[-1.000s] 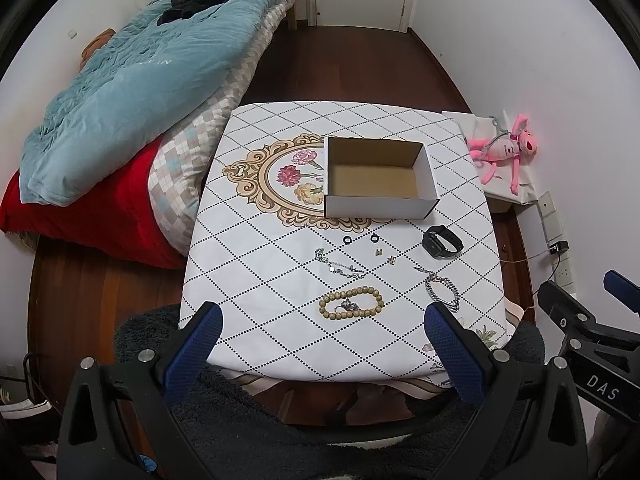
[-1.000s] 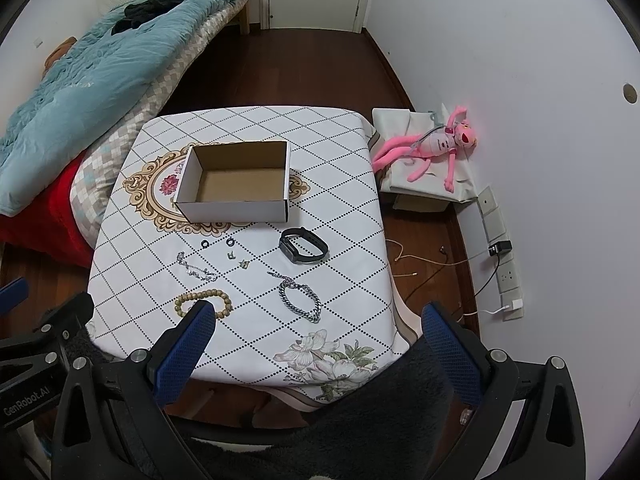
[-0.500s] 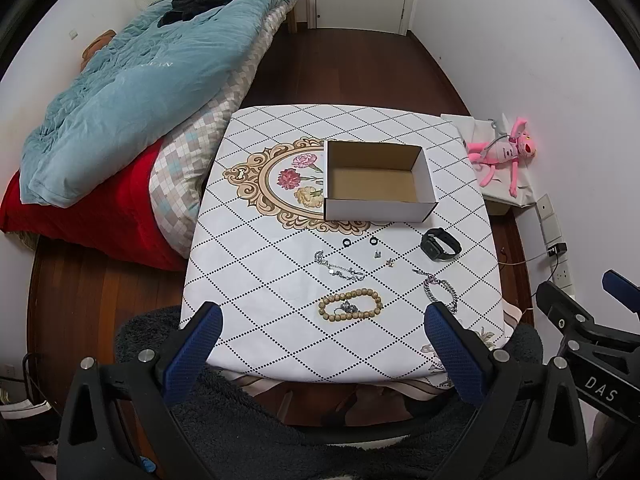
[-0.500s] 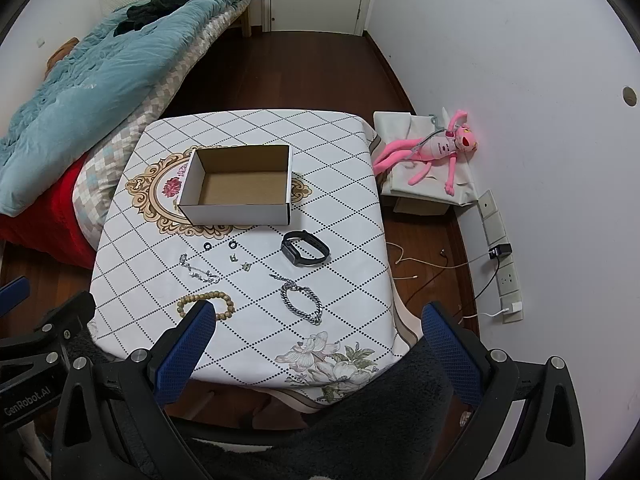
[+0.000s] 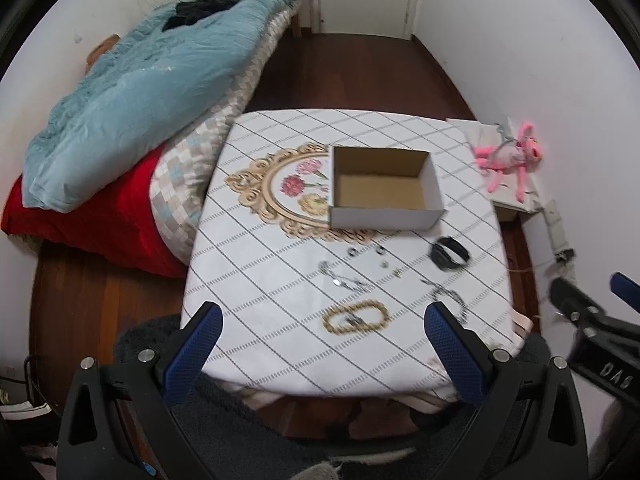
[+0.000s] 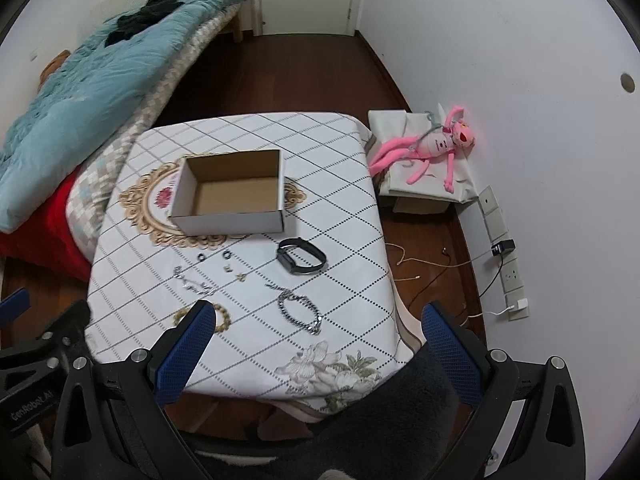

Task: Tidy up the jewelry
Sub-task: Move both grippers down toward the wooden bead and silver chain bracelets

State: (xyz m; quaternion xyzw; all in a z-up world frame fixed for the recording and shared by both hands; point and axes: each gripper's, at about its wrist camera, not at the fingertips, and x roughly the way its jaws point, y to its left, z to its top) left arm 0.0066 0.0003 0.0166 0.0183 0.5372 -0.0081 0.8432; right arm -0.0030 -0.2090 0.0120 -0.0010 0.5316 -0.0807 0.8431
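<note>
On left tongs (image 6: 24, 364): "GenRobot.AI" | right tongs (image 6: 316, 332) released | left released

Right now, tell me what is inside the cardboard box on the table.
The cardboard box looks empty: only its bare brown floor shows in both views. The strip of floor behind its near wall is hidden. The jewelry, such as the black band, lies outside on the tablecloth.

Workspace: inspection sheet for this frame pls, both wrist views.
Surface: table under a diamond-print cloth.
Job's things: open cardboard box, empty; black band, silver chain bracelet, bead bracelet, thin chain, two rings loose in front of it.
Clutter: nothing seen.
Grippers: left gripper and right gripper open, holding nothing.
Cables: chargers and cords by the wall sockets.
Surroundings: bed, pink plush toy.
</note>
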